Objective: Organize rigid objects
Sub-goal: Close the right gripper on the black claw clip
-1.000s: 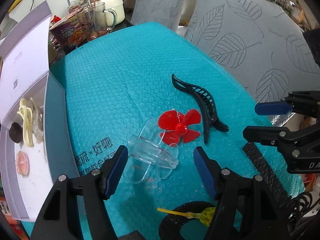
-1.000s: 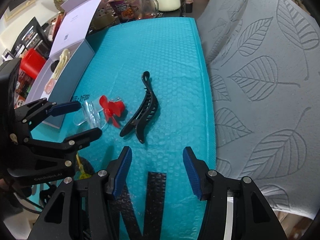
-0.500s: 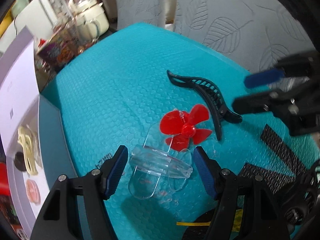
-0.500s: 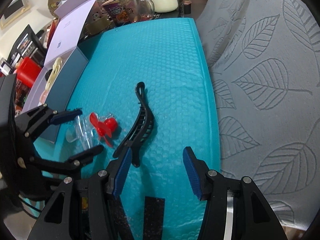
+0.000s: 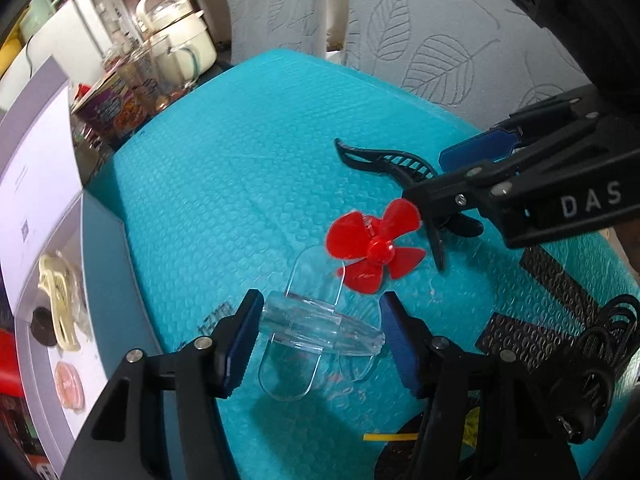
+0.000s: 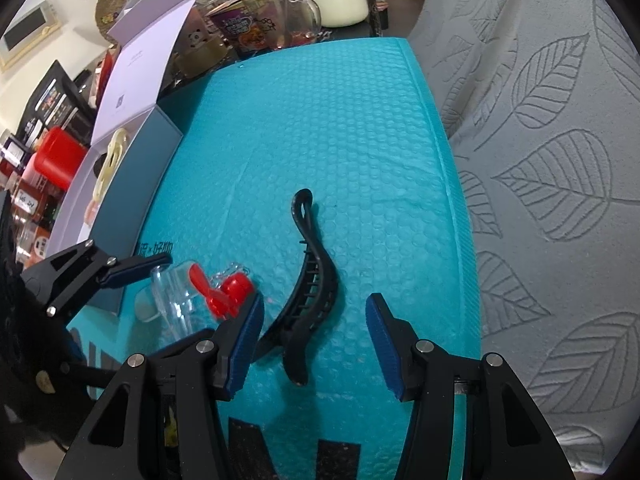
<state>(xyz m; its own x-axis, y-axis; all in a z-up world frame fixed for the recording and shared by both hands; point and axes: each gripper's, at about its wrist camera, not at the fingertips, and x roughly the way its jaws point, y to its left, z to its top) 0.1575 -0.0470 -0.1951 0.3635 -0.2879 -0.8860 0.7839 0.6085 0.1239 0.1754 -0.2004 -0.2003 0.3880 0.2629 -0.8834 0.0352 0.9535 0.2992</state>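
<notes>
Your left gripper (image 5: pixel 320 330) sits low over the teal bubble-wrap mat (image 5: pixel 248 168), its jaws straddling the clear plastic fan body with flat rounded lobes (image 5: pixel 316 326); they have just been closing in, and the blue pads look at or almost at the ends of its tube, though contact cannot be confirmed. The red four-blade propeller (image 5: pixel 376 246) on the fan's far end lies just beyond the fingertips. Your right gripper (image 6: pixel 316 342) hangs with jaws apart, holding nothing, over the near end of the black curved plastic hair clip (image 6: pixel 310 292), which lies flat on the mat between the pads without touching either. In the left wrist view, the right gripper's lower finger crosses in front of the clip, beside the propeller. The open grey-walled box with a white lid (image 5: pixel 92 240) stands at the mat's left edge, holding a cream hair claw (image 5: pixel 56 312), a dark round piece (image 5: pixel 42 320) and a pink oval piece (image 5: pixel 70 386).
</notes>
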